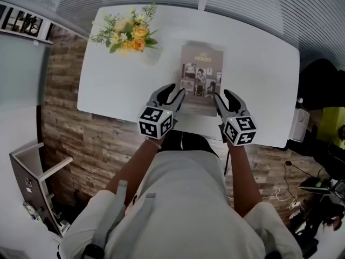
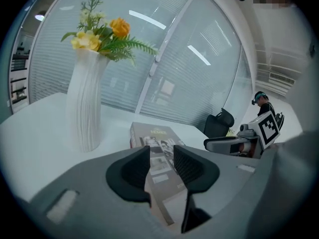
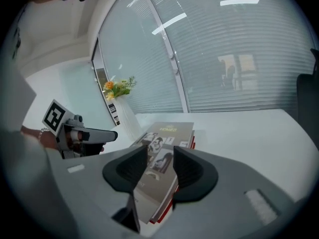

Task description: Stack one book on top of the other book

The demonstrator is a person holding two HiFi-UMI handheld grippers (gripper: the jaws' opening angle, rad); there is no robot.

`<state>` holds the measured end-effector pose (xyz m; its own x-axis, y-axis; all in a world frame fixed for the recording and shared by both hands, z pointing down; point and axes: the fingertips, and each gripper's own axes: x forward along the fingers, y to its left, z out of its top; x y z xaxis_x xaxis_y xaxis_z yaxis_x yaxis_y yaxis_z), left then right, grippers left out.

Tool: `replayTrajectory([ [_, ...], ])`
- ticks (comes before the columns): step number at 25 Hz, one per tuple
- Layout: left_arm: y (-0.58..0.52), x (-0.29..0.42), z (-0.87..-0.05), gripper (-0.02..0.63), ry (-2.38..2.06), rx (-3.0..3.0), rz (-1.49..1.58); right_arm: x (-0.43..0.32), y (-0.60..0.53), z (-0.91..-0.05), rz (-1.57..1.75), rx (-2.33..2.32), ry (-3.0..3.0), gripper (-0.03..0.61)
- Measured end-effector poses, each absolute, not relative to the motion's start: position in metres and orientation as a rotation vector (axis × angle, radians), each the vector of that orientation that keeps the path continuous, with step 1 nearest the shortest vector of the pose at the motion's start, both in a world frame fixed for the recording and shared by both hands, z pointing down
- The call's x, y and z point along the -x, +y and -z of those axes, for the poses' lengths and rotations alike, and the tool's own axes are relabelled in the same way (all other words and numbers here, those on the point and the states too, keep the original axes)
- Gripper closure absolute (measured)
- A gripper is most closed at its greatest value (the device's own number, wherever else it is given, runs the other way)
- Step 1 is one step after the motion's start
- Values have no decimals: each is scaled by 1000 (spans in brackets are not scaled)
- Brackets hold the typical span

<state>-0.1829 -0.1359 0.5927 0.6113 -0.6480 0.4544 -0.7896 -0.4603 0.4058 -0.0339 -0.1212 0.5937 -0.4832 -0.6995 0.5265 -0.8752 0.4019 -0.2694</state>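
The left gripper (image 2: 162, 156) has its jaws about half open, and between the pads there is only air. Through the gap the top book (image 2: 154, 136) shows, lying lower down. The right gripper (image 3: 160, 156) is in the same state: jaws partly apart, holding nothing. In the head view the left gripper (image 1: 177, 90) and the right gripper (image 1: 223, 94) hang over the near end of the stack, one at each near corner, and I judge that they do not touch it.

The top book (image 1: 202, 72) lies flat on the lower book (image 3: 192, 138), of which only a red edge shows under the right side of the grey cover. So the stacking looks done; in my judgement it only remains to take the hands away.

On the cover, above some small photographs, a title seems to read "HOMES", but it is too blurred to be certain. Smaller print lower on the cover is not readable.

To the left of the stack, a little further back, a white vase (image 2: 87, 103) with yellow and orange flowers (image 1: 129, 34) stands on the white table (image 1: 259, 90).
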Motion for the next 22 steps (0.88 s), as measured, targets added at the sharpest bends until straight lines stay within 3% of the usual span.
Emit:
replayTrajectory([
  [10,-137,179,-523,523,-1152,-2374,-213,38,-125,-519,-538,-1372,-2446,489],
  [22,-138,174,-434,581,-1189,-2534,-85,48,-121,-434,-326,-1364,-2514,534],
])
